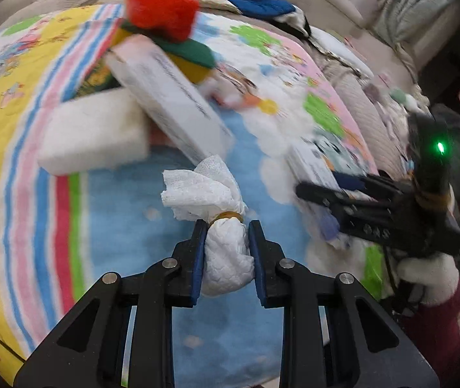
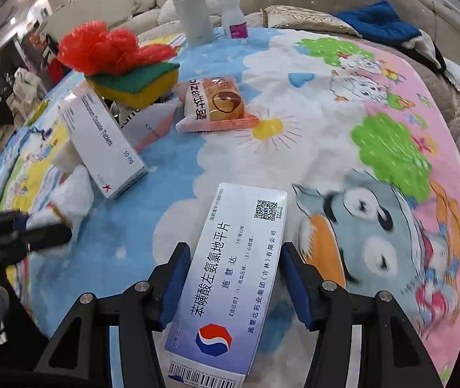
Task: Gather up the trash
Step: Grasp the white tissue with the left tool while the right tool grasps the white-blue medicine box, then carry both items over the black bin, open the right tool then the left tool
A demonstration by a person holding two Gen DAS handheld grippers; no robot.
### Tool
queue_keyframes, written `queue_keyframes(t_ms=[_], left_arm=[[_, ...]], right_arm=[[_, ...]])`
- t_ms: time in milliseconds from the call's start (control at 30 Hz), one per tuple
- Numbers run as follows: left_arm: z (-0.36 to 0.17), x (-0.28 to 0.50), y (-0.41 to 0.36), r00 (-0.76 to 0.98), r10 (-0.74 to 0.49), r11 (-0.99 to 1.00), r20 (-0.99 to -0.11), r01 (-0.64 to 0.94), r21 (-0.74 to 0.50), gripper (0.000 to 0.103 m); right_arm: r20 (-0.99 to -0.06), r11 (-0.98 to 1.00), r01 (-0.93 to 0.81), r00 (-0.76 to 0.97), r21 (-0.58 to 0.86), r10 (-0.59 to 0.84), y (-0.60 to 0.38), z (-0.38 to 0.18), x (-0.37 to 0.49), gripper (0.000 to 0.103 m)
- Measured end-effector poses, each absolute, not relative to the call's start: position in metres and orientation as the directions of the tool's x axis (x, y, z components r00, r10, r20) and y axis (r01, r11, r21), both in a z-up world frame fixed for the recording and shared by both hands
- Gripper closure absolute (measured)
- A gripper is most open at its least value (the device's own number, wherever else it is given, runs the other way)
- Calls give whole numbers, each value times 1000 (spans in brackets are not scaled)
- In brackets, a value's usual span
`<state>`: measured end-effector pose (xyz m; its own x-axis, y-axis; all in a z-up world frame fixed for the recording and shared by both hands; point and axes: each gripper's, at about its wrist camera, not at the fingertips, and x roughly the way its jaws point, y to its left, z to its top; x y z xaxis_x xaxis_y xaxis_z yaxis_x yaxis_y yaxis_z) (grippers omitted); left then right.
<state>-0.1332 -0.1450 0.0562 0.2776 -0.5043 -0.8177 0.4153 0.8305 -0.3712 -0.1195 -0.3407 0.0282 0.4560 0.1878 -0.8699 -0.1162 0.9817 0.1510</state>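
Left wrist view puts the nearest thing right between the fingers: the left gripper (image 1: 225,252) is clenched on a tied paper-towel bundle (image 1: 220,226), a rubber band cinching its neck just past the fingertips, and the bundle looks lifted a little clear of the cartoon blanket (image 1: 126,242) beneath. Right wrist view shows the right gripper (image 2: 233,278) straddling a flat medicine carton (image 2: 230,274) printed with Chinese text and a barcode; the fingers stand either side of it with slight gaps showing, so I'd call them released, poised but not yet gripping. The carton lies flat on the blanket. So, to my eye, the collecting is only getting started: one piece in hand, a second lined up, and no bin or bag that I can spot in either view. Further out, plenty is left lying: a white tablet box (image 2: 104,148) propped at a tilt to the left, a white foam block (image 1: 94,135) beside it, a snack packet (image 2: 217,103) near the middle, then a yellow-and-green sponge (image 2: 133,84) with a crumpled red plastic bag (image 2: 107,48) on top. At the far edge stand a grey flask (image 2: 191,13) and a small white bottle (image 2: 235,16); whether those count as trash I couldn't say.
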Motion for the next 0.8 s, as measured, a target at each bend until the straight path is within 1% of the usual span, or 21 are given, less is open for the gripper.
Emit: queue_keyframes(t_ms=[67, 167, 233, 267, 333, 500, 800], left_arm=[[55, -140, -155, 276, -497, 830, -823, 429, -357, 80], [53, -146, -164, 280, -485, 831, -828, 443, -337, 80], [54, -149, -168, 282, -484, 830, -829, 448, -332, 80], [54, -148, -170, 285, -482, 831, -828, 449, -329, 80], [56, -148, -172, 291, -489, 829, -822, 448, -334, 80], [67, -148, -184, 297, -528, 808, -796, 465, -362, 80], [86, -156, -230, 269, -595, 742, -757, 545, -389, 80]], right_arm=[[-861, 980, -87, 469, 179, 199, -344, 27, -121, 46], [-853, 985, -70, 492, 158, 172, -339, 22, -124, 46], [-841, 988, -62, 519, 143, 154, -337, 22, -129, 54], [-836, 988, -59, 527, 143, 152, -338, 22, -129, 55], [-820, 987, -54, 551, 149, 154, -342, 29, -135, 56], [-797, 993, -52, 592, 108, 117, -351, 47, -146, 56], [-762, 994, 28, 644, 103, 61, -394, 72, -169, 56]])
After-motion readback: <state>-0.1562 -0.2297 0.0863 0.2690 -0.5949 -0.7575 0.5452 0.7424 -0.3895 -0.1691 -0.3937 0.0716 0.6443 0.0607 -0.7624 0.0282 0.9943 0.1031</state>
